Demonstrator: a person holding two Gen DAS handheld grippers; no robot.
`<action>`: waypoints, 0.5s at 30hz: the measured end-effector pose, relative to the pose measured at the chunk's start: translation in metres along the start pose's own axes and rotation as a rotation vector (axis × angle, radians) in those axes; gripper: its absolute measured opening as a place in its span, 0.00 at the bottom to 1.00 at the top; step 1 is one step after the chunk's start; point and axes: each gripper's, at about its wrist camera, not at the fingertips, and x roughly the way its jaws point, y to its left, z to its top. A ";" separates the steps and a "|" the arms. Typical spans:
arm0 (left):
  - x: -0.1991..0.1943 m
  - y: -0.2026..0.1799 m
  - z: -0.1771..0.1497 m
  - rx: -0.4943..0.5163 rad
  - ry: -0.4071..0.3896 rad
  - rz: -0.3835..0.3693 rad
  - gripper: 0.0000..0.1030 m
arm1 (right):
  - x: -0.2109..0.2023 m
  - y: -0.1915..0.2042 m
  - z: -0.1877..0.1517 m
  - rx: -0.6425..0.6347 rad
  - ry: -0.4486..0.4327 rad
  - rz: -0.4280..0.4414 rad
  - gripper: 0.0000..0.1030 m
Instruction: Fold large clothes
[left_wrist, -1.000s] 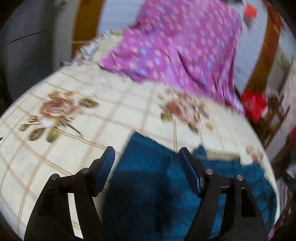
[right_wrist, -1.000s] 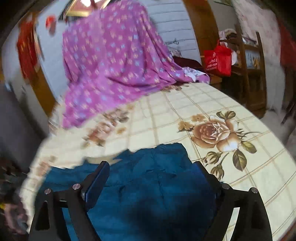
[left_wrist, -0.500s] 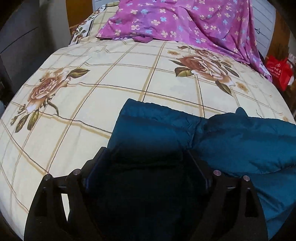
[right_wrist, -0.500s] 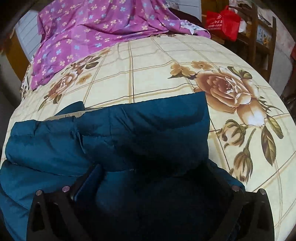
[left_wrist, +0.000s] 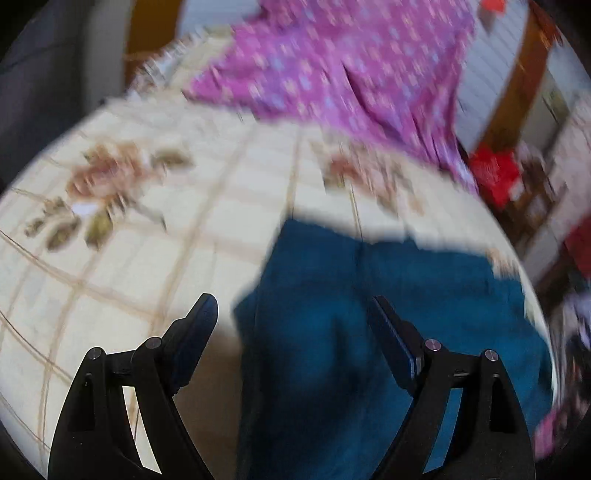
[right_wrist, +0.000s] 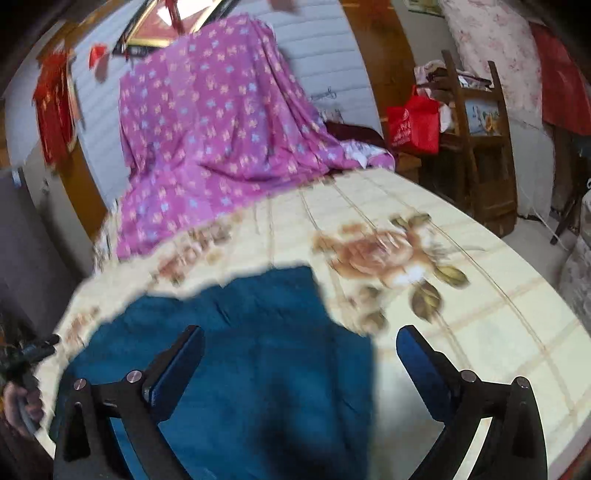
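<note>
Blue jacket (left_wrist: 332, 332) blurred, near end cut off behind tongs (left_wrist: 291, 317).

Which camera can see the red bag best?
The right wrist view. The red bag is fairly sharp there, hanging by a wooden chair. The left wrist view shows only a blurry red patch at the right.

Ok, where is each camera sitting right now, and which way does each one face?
Left wrist: rides the left tongs, angled down over the blue jacket on the floral bedspread; both fingers show, open.
Right wrist: rides the right tongs, same downward slant; fingers open, a hand at the left edge.
Shared: jacket, bedspread, purple sheet, red bag.
</note>
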 end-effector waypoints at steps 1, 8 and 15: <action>0.011 0.004 -0.011 0.033 0.074 -0.006 0.81 | 0.006 -0.006 -0.006 -0.002 0.051 0.000 1.00; 0.021 0.026 -0.035 -0.027 0.161 -0.084 0.82 | 0.046 -0.046 -0.049 0.115 0.303 0.103 1.00; 0.039 0.021 -0.026 -0.002 0.222 -0.156 0.92 | 0.067 -0.049 -0.065 0.103 0.344 0.305 1.00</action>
